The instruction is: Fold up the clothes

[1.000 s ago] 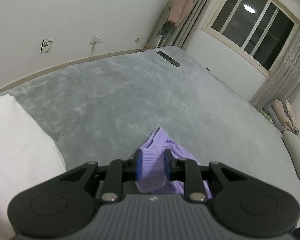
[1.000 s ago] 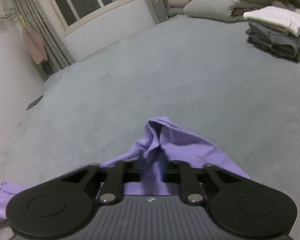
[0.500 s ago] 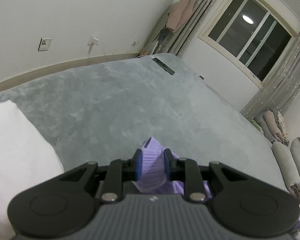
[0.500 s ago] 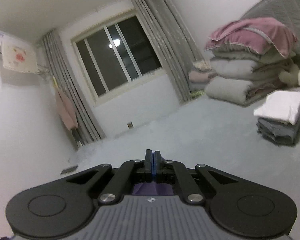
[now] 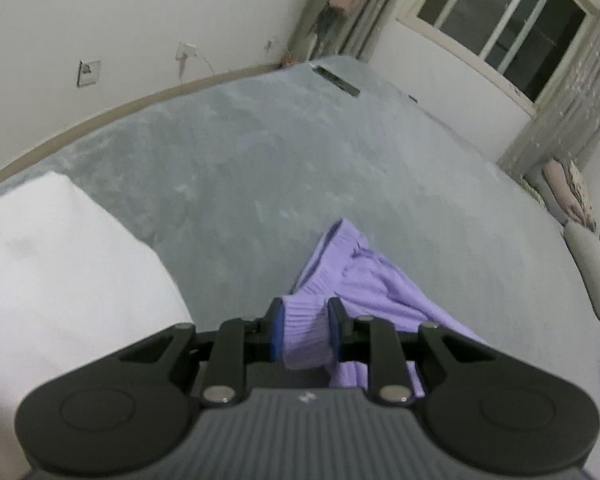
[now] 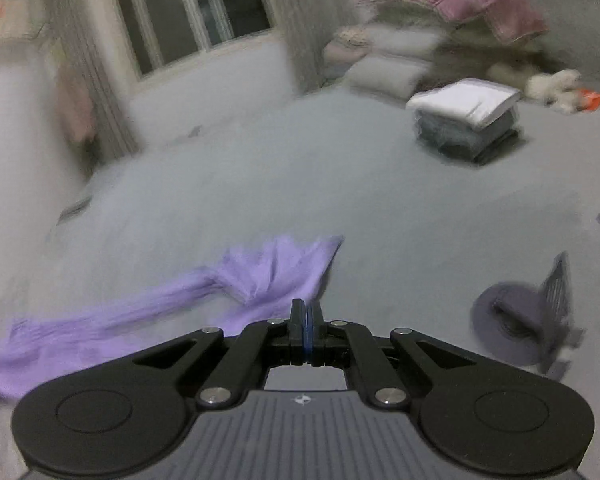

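Note:
A purple knit garment (image 5: 364, 280) lies partly on the grey bed cover (image 5: 260, 152). My left gripper (image 5: 305, 312) is shut on its ribbed edge, which bulges between the blue pads. In the blurred right wrist view the same purple garment (image 6: 268, 272) stretches in a long band from the lower left up to my right gripper (image 6: 305, 308). That gripper's pads are pressed together, and the cloth's edge runs into the tips, so a thin edge seems pinched there.
A white folded item (image 5: 60, 280) lies close on the left. A stack of folded clothes (image 6: 468, 120) and a pile of quilts (image 6: 440, 20) sit at the far right. A dark grey object (image 6: 520, 320) lies near right, and a black flat thing (image 5: 336, 80) far back.
The right gripper swung away to the right and the purple garment is now drawn out into a long band. The left gripper stayed put, still holding the ribbed edge.

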Demonstrator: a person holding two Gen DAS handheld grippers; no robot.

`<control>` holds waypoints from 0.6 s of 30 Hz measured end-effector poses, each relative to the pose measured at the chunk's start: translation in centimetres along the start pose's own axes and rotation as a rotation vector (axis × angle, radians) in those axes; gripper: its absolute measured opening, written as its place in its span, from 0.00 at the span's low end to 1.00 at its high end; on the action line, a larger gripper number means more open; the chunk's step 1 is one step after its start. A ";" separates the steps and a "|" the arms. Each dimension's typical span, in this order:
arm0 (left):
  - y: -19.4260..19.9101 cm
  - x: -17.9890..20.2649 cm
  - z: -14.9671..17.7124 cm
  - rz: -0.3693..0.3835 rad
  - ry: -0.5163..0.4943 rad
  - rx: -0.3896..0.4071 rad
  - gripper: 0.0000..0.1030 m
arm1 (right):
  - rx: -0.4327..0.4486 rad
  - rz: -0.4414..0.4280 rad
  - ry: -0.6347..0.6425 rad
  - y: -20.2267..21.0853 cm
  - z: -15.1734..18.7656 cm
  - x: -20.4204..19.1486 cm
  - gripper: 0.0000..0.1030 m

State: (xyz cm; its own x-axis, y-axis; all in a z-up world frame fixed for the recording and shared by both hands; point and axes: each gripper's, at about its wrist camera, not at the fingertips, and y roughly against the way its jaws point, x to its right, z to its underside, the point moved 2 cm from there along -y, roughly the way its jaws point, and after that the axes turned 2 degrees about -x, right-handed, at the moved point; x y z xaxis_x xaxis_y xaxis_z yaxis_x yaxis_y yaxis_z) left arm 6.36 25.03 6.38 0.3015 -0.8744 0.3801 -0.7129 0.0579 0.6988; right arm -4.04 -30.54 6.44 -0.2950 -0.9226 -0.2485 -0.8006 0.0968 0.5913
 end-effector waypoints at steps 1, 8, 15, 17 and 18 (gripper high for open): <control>0.0 -0.2 0.1 -0.001 0.010 -0.007 0.21 | -0.009 -0.008 0.003 -0.4 0.0 -0.2 0.03; 1.1 -0.6 -0.4 -0.054 0.018 0.064 0.36 | -0.064 0.024 0.081 -4.3 -1.4 -1.5 0.38; -2.2 2.2 -1.4 0.035 -0.145 0.019 0.50 | -0.095 0.049 -0.045 -10.2 -3.7 -0.2 0.38; -3.7 3.1 -1.9 0.030 -0.216 -0.004 0.50 | -0.107 0.078 -0.067 -11.9 -4.0 0.4 0.38; -4.6 3.3 -2.4 0.016 -0.232 -0.012 0.50 | -0.116 0.103 -0.069 -12.8 -4.1 0.8 0.38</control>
State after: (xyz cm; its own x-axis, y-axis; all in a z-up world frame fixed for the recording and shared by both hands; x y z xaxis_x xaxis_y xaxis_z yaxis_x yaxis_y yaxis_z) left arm 12.12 23.01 5.85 0.1352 -0.9606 0.2427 -0.7083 0.0775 0.7017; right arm 8.09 -34.03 1.80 -0.4109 -0.8818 -0.2314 -0.6996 0.1422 0.7002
